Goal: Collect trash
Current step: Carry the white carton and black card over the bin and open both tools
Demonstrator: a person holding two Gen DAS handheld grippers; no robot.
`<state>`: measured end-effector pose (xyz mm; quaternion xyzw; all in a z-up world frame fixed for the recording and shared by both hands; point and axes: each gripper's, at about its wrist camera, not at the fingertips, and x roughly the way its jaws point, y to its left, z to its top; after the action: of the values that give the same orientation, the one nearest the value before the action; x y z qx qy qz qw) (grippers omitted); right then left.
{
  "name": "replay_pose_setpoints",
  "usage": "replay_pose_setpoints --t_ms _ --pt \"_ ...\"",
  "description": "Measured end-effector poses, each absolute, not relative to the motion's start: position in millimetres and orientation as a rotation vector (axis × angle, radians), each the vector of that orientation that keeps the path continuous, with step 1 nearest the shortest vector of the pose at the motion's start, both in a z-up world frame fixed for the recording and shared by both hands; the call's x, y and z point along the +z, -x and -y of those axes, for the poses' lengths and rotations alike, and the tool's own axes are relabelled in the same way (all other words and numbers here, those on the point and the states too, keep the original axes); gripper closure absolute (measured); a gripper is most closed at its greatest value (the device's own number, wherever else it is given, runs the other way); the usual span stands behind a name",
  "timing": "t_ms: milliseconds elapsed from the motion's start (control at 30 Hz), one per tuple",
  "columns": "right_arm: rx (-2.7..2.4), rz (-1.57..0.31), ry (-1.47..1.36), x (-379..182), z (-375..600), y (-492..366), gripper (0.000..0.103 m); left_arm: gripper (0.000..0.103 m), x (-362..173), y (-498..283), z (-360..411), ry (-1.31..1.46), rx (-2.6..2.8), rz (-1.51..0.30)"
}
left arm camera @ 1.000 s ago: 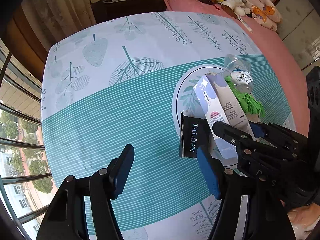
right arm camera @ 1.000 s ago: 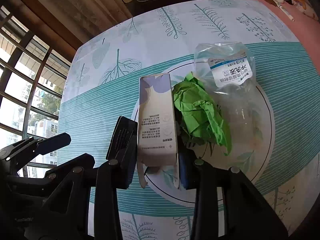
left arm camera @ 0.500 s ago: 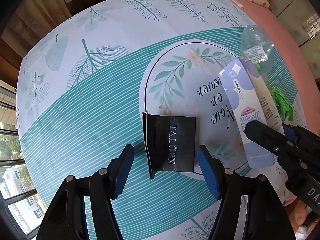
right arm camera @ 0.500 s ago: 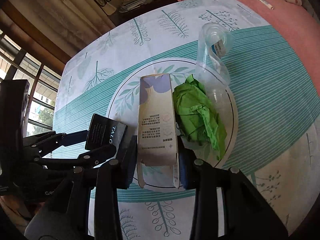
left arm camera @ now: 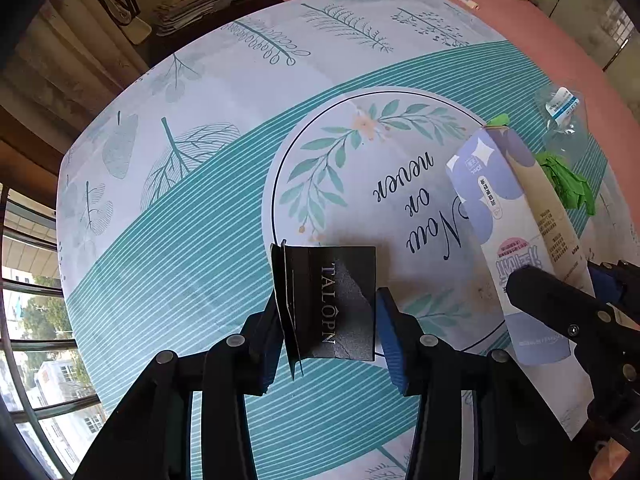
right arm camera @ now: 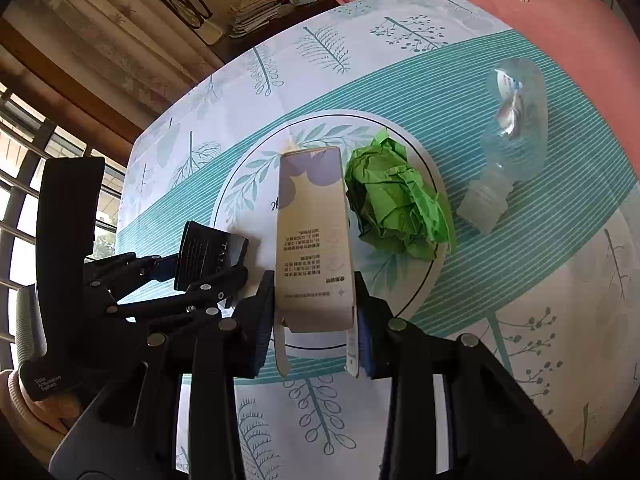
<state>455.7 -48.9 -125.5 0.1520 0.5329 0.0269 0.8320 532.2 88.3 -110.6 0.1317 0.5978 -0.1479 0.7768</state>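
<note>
My left gripper (left arm camera: 326,320) is shut on a black "TALOPN" card packet (left arm camera: 332,300), which stands on edge between its blue pads; it also shows in the right wrist view (right arm camera: 208,256). My right gripper (right arm camera: 316,316) is shut on a tall white and purple carton (right arm camera: 314,236), seen in the left wrist view (left arm camera: 516,232) at the right. A crumpled green paper ball (right arm camera: 396,208) lies right of the carton. A crushed clear plastic bottle (right arm camera: 508,144) lies further right on the tablecloth.
The round table carries a teal and white leaf-print cloth (left arm camera: 180,220) with a printed circle. A pink bed (right arm camera: 540,4) with soft toys is behind. Stacked papers (right arm camera: 260,8) sit on a dark cabinet at the back. A barred window (left arm camera: 24,300) is at the left.
My left gripper has closed onto the black packet, which lay between its open fingers before. My right gripper still holds the carton; the view has drawn back from the bottle.
</note>
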Motion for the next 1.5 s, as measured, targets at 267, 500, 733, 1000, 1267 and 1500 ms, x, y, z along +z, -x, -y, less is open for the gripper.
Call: replay_pose_setpoints --t_ms 267,500,733,1000,1267,1500 --pt "0.093 -1.109 -0.313 -113.7 50.3 -437.2 0.072 0.060 -65.6 -494.1 -90.8 -0.264 -0.298 -1.225" --pt "0.166 -1.074 -0.278 -90.8 53.8 -400.9 0.072 0.060 -32.8 -427.3 -78.9 -0.231 -0.242 -1.180" --pt "0.250 -1.066 -0.241 -70.7 76.8 -332.7 0.072 0.060 -13.3 -335.7 -52.2 -0.177 -0.174 -1.155" --pt "0.342 -1.098 -0.166 -68.6 119.0 -224.3 0.072 0.060 -17.3 -217.6 -11.6 -0.060 -0.150 -1.163" --pt "0.376 -1.183 -0.136 -97.1 159.5 -127.5 0.072 0.060 -56.0 -130.4 22.7 -0.015 -0.192 -1.260" --pt "0.334 -1.271 -0.195 -148.2 184.5 -74.5 0.072 0.060 -113.0 -97.5 39.2 -0.045 -0.243 -1.337"
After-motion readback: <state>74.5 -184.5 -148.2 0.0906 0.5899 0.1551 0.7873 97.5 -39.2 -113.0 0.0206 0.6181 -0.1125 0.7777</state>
